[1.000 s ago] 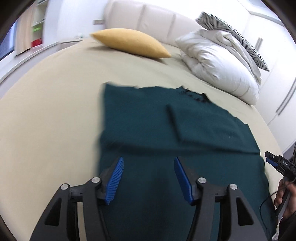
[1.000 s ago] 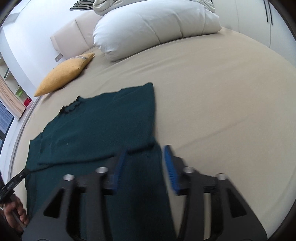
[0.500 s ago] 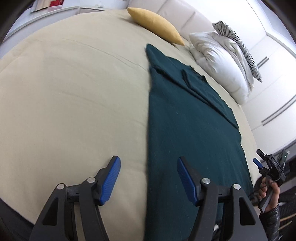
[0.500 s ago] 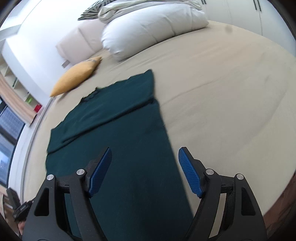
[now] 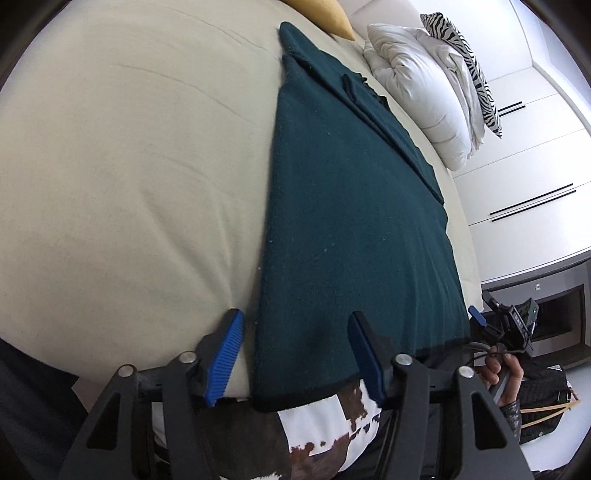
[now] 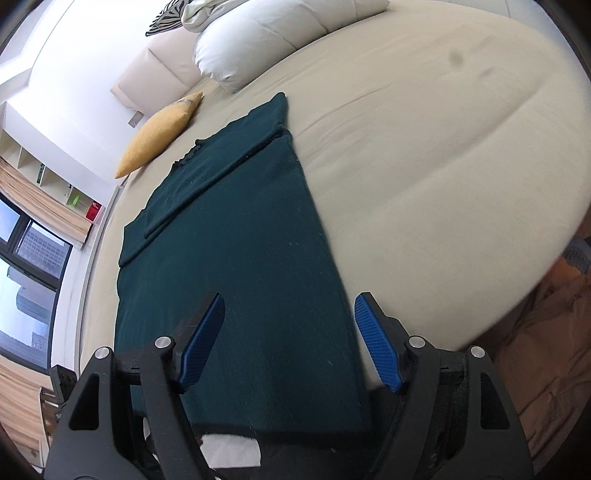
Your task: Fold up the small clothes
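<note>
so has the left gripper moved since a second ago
Yes. The left gripper has pulled back from mid-sweater toward the near hem of the green sweater, away from the yellow pillow. Its jaws are closing, nothing pinched.

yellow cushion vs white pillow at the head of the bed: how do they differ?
Colour: the yellow cushion is mustard, the white pillow plain white.
Size: the cushion is slimmer and flatter; the pillow is bulkier and puffier.
Surface: the cushion looks smooth and taut, the pillow creased and rumpled.
Stacking: nothing sits on the cushion; a zebra-print pillow sits on the white pillow.
Shared: both lie on the beige bed beyond the dark green garment, neither touching it.
</note>
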`<action>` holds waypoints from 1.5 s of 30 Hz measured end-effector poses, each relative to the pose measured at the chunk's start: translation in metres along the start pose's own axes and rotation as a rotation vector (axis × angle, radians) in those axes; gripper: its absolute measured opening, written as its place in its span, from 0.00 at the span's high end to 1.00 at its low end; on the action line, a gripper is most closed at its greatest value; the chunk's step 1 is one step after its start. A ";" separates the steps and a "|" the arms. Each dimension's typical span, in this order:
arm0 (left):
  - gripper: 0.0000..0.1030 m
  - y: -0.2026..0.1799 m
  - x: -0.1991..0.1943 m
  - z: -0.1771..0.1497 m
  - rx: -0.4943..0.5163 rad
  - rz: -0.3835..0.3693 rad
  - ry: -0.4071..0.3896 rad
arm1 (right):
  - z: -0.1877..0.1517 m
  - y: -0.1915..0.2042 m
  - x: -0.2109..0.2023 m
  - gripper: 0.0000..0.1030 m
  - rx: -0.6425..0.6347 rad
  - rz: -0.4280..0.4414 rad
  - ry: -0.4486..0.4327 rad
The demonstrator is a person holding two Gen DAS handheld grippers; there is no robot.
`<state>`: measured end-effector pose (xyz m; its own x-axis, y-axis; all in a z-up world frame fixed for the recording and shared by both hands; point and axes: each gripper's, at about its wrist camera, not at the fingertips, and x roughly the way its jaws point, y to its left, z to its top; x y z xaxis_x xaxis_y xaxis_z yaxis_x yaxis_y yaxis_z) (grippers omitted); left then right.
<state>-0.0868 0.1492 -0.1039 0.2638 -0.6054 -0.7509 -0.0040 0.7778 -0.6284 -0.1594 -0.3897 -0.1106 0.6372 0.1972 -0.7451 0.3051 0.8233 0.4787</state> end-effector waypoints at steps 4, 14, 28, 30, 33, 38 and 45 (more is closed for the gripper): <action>0.65 0.003 -0.001 0.000 -0.019 0.020 0.011 | -0.004 -0.018 -0.013 0.30 0.028 -0.016 0.001; 0.72 0.001 0.000 -0.005 0.004 0.043 0.034 | -0.024 -0.045 -0.020 0.33 0.072 -0.028 0.099; 0.93 -0.005 0.006 -0.009 0.055 0.091 0.085 | -0.034 -0.029 -0.005 0.76 -0.015 -0.081 0.198; 0.94 -0.006 0.004 -0.009 0.055 0.090 0.078 | -0.035 -0.026 -0.003 0.88 -0.029 -0.080 0.213; 0.94 -0.011 -0.001 -0.008 0.068 0.083 0.061 | -0.036 -0.022 -0.003 0.93 -0.047 -0.083 0.217; 0.94 -0.012 -0.019 -0.004 0.049 0.009 0.008 | -0.030 -0.019 -0.016 0.93 -0.028 -0.026 0.170; 0.94 -0.013 -0.054 0.011 -0.037 -0.178 -0.104 | -0.007 -0.011 -0.045 0.94 0.063 0.180 0.021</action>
<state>-0.0901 0.1736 -0.0528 0.3619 -0.7107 -0.6032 0.0165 0.6519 -0.7581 -0.1967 -0.4033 -0.0855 0.6705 0.3501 -0.6542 0.2314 0.7391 0.6327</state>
